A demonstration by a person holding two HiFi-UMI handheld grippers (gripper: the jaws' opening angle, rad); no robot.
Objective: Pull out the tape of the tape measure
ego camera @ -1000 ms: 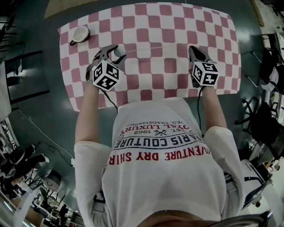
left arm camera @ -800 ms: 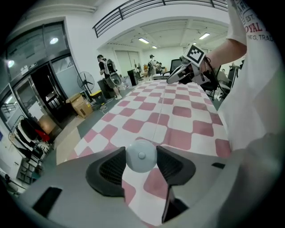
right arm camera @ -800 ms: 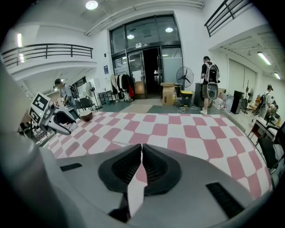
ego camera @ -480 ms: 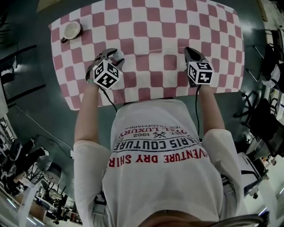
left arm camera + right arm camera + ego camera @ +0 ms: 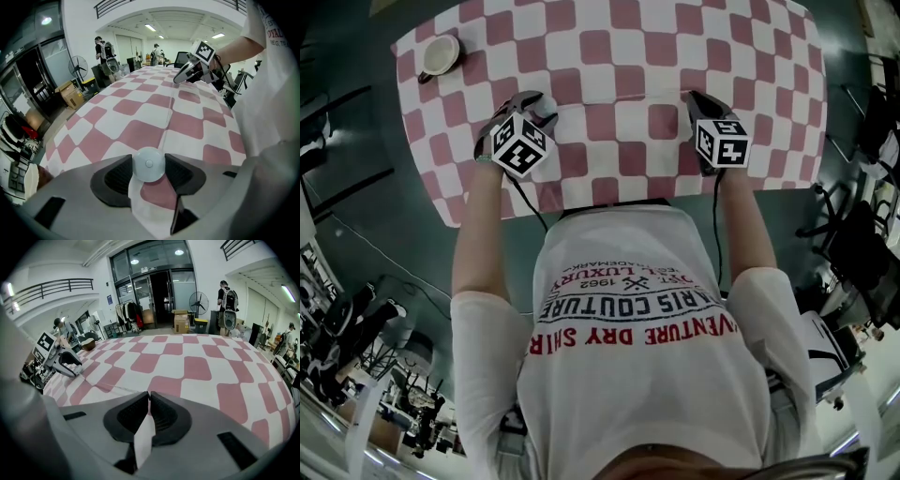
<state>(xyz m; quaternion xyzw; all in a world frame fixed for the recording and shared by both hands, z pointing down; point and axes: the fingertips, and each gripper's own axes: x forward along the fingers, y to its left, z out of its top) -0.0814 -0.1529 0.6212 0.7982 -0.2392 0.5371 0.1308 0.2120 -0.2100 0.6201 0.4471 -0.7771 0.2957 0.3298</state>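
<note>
A round white tape measure case [image 5: 148, 162] sits between the jaws of my left gripper [image 5: 148, 169], which is shut on it above the checked tablecloth. A thin pale tape [image 5: 171, 110] stretches from the case across the cloth to my right gripper [image 5: 182, 76]. In the right gripper view the right gripper [image 5: 148, 398] is shut on the tape's end, and the tape [image 5: 110, 388] leads off to the left gripper [image 5: 70, 364]. From the head view the left gripper [image 5: 528, 101] and right gripper [image 5: 694, 97] stand well apart over the table's near half.
A pink-and-white checked table [image 5: 619, 37] fills the work area. A cup [image 5: 441, 54] stands at its far left corner, also seen as the cup [image 5: 87, 344]. People, fans and boxes [image 5: 180, 320] stand beyond the far edge. My torso is close against the near edge.
The head view has tilted, so the table and grippers sit higher in the frame. The two grippers keep about the same spacing and the same grips.
</note>
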